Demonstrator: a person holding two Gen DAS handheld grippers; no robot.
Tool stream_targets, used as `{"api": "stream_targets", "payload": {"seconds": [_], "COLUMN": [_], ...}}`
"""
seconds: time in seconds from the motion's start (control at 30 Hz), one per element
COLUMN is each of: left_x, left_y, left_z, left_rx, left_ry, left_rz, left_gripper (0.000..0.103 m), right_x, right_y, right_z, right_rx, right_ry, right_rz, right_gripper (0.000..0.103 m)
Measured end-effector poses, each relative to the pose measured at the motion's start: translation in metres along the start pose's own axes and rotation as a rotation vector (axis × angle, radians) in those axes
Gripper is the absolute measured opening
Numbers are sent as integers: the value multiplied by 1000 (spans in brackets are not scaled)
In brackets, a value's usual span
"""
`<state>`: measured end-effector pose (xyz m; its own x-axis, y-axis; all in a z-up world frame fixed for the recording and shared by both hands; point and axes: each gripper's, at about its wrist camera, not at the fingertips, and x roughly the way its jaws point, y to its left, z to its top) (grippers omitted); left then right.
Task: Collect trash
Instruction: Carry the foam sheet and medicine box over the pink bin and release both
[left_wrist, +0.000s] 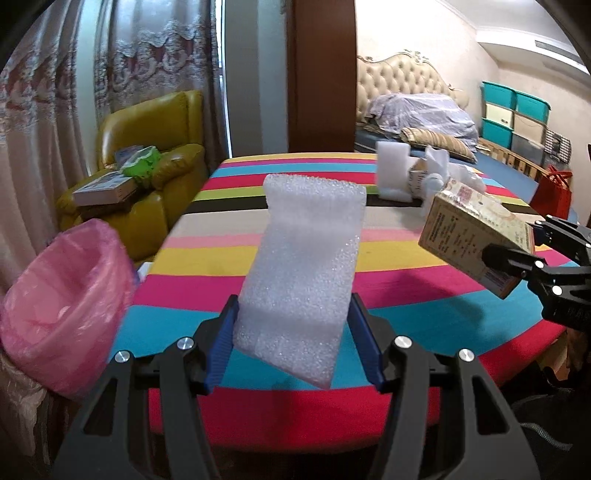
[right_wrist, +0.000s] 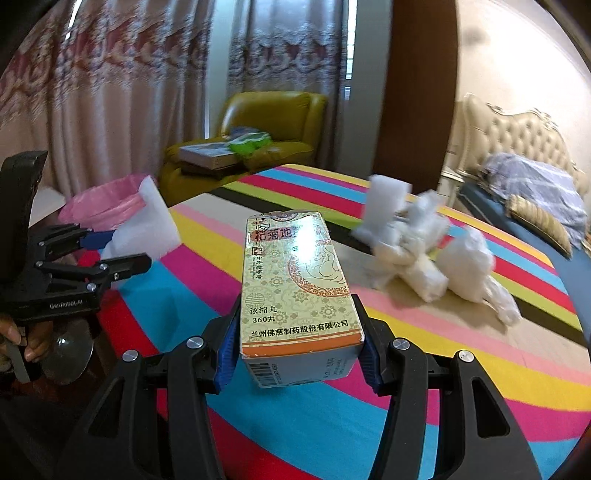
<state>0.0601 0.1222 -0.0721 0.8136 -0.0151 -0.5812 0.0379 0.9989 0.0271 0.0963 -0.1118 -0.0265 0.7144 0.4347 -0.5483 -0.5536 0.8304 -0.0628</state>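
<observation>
I am carrying two pieces of trash above the striped surface (left_wrist: 369, 295): my left tongs (left_wrist: 293, 332) are clenched on a white foam sheet (left_wrist: 306, 258), and my right tongs (right_wrist: 297, 339) are gripping a medicine box (right_wrist: 295, 288). The pink-lined bin (left_wrist: 62, 295) is standing just off the surface's left edge (open-topped, no lid to deal with). Next, I judge, each load needs bringing over its mouth before letting go. More white packaging (right_wrist: 424, 251) is waiting farther back.
</observation>
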Motion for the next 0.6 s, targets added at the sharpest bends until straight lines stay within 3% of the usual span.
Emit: {"api": "stream_targets", "payload": {"seconds": [0.17,0.4,0.6], "left_x": [-21,-57,-66], "left_y": [28,96,147], "left_z": [-2,-2,0], "left_rx": [-24,-122,-177], "left_ry": [-32,-93,-81], "left_rz": [56,172,274], "left_gripper": [57,57,57], "right_x": [14,29,50], "right_y": [30,80,128], "right_z": [22,61,97], "right_rx": [-82,-179,-244], "right_ry": [7,-10,-15], "right_rz": [57,158,242], "right_gripper": [52,52,52]}}
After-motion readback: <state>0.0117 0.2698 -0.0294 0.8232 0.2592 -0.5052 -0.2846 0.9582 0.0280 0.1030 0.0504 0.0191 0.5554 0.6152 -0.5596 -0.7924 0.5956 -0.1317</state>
